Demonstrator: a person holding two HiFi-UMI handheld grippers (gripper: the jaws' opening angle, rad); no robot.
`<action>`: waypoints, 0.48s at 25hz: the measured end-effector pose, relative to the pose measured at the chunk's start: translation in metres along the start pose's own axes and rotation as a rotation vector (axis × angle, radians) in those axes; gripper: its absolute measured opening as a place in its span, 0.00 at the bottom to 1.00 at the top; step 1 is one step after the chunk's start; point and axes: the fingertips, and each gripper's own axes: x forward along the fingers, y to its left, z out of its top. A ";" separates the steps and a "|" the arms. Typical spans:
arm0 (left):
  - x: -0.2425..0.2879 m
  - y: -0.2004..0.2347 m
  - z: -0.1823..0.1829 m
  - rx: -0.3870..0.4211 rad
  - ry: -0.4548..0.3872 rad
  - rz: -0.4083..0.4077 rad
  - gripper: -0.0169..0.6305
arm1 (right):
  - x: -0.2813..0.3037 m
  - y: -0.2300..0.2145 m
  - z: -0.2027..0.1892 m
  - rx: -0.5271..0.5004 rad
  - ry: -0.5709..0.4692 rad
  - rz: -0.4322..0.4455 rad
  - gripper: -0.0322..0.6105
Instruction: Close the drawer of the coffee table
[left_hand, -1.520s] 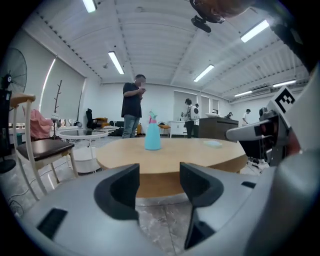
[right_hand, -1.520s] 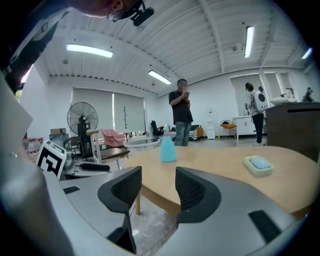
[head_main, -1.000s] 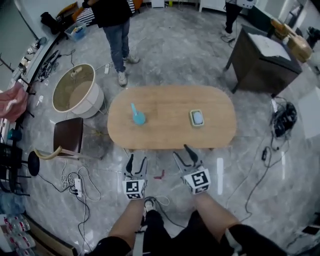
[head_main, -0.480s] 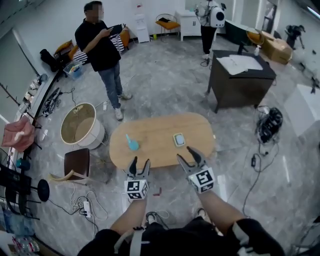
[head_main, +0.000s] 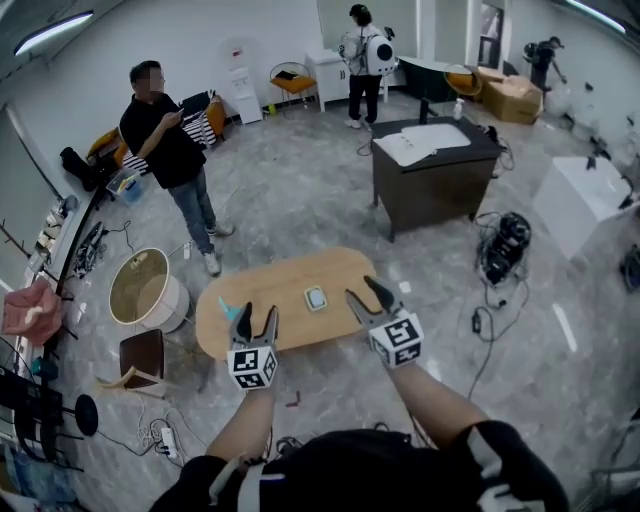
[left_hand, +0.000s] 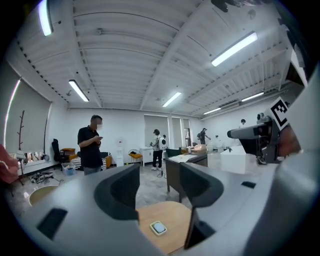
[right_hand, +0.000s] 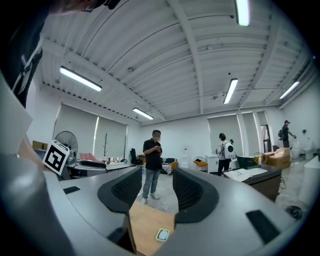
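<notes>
The coffee table (head_main: 290, 278) stands on the grey floor just ahead of your two grippers, its oval wooden top facing you. You cannot make out the drawer itself from this height.

On the top lies a small green-rimmed dish (head_main: 316, 298) holding a pale blue-grey piece. A blue object (head_main: 228, 311) stands near the table's left end, partly hidden behind your left gripper (head_main: 255, 316).

That gripper's fingers stand apart with nothing between the pads; its own view shows only the tabletop and the dish far below the gap. Your right gripper (head_main: 363, 292) is likewise spread wide and empty, framing the same dish.

Left of the table, the round white tub (head_main: 172, 303) shows its bare tan inside. Beyond it stands a person in black (head_main: 168, 155). Behind the table, papers lie on a dark desk (head_main: 430, 190).

Compared with a second ago, both grippers have risen and now show against the tabletop instead of the floor below its near edge. The table looks smaller and farther, and much more of the room has come into sight. The dish and the blue object lie where they did.
</notes>
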 end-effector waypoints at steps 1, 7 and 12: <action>-0.002 -0.010 0.011 -0.014 -0.010 0.003 0.39 | -0.011 -0.010 0.005 -0.003 0.003 -0.001 0.34; -0.005 -0.085 0.072 -0.004 -0.057 -0.053 0.39 | -0.080 -0.066 0.046 -0.033 -0.015 -0.027 0.34; -0.005 -0.113 0.116 0.051 -0.110 -0.121 0.39 | -0.111 -0.088 0.051 -0.020 -0.016 -0.065 0.34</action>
